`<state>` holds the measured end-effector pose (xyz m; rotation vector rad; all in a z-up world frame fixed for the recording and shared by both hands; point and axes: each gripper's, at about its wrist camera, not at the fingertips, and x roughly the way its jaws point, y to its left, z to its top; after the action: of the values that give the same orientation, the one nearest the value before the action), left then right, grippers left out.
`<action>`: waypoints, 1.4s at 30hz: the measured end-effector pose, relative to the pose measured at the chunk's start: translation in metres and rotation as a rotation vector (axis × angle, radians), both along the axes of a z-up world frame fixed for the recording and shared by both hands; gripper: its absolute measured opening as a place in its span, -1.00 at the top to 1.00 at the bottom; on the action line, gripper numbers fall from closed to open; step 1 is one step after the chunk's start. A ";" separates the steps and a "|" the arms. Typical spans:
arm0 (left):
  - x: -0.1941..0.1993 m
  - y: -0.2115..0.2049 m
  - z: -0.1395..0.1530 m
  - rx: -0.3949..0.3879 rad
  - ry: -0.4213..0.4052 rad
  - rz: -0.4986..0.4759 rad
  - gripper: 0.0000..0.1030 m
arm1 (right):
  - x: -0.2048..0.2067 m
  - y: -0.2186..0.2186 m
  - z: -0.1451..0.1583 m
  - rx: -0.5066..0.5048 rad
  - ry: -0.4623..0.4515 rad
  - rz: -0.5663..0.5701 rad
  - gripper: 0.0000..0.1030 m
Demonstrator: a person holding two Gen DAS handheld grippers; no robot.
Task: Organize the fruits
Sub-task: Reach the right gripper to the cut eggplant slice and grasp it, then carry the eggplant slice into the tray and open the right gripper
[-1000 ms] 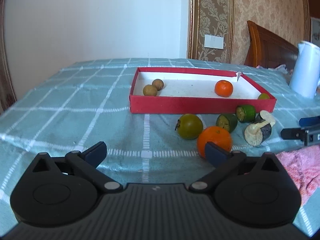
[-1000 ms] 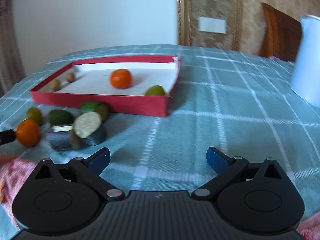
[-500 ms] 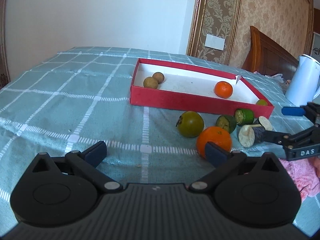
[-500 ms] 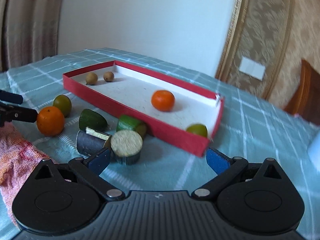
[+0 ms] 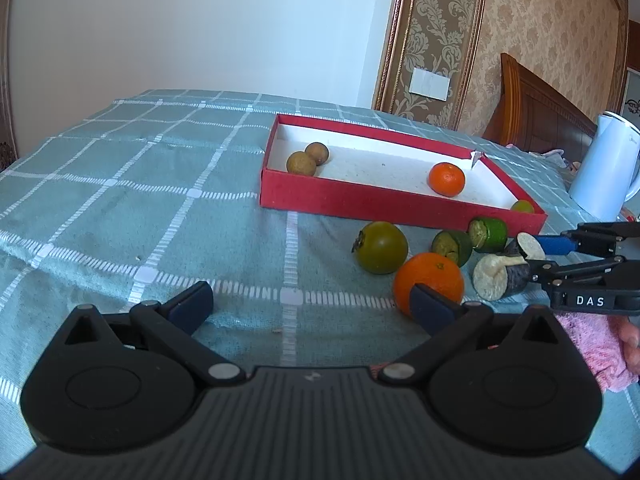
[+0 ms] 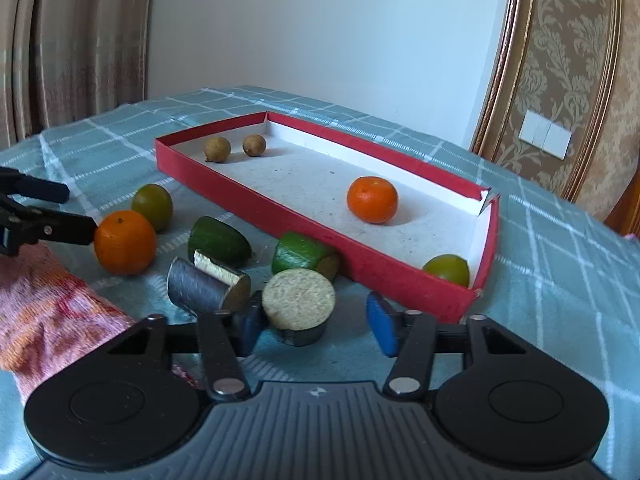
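Observation:
A red tray (image 5: 360, 202) (image 6: 304, 220) with a white floor holds two brown longans (image 5: 307, 157), a tangerine (image 5: 447, 179) (image 6: 372, 199) and a green fruit (image 6: 447, 269). On the cloth in front of it lie an orange (image 5: 428, 280) (image 6: 125, 241), a green persimmon (image 5: 381, 247), two green cut pieces (image 5: 487, 234) and two eggplant pieces. My right gripper (image 6: 316, 330) (image 5: 540, 256) is closing around the round eggplant piece (image 6: 298, 300); its right pad still stands clear. My left gripper (image 5: 310, 304) (image 6: 76, 212) is open, its right finger beside the orange.
A white kettle (image 5: 606, 168) stands at the right, behind the tray. A pink towel (image 5: 592, 344) (image 6: 44, 304) lies at the near edge. The second eggplant piece (image 6: 204, 288) rests just left of my right gripper's left finger. The checked cloth (image 5: 140, 200) stretches away to the left.
My right gripper swung left toward the fruit pile and its jaws narrowed around the round eggplant piece. The left gripper rolled a little and stayed in place.

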<state>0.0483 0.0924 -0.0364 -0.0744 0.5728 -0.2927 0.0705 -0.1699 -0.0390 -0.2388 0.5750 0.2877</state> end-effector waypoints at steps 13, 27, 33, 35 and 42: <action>0.001 0.001 0.000 -0.003 0.002 0.000 -1.00 | -0.016 -0.009 0.006 0.037 -0.064 -0.093 0.33; 0.001 0.001 0.000 -0.003 0.002 0.000 -1.00 | -0.030 -0.022 0.026 0.057 -0.137 -0.148 0.33; 0.001 0.001 0.000 -0.003 0.003 0.000 -1.00 | -0.021 -0.026 0.038 0.048 -0.172 -0.175 0.33; 0.001 0.001 0.000 -0.003 0.002 0.000 -1.00 | -0.015 -0.026 0.041 0.038 -0.179 -0.180 0.33; 0.001 0.001 0.000 -0.003 0.003 0.000 -1.00 | 0.012 -0.026 0.050 0.009 -0.198 -0.208 0.33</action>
<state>0.0490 0.0932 -0.0368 -0.0779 0.5751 -0.2935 0.0823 -0.1961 0.0105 -0.1946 0.3982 0.0639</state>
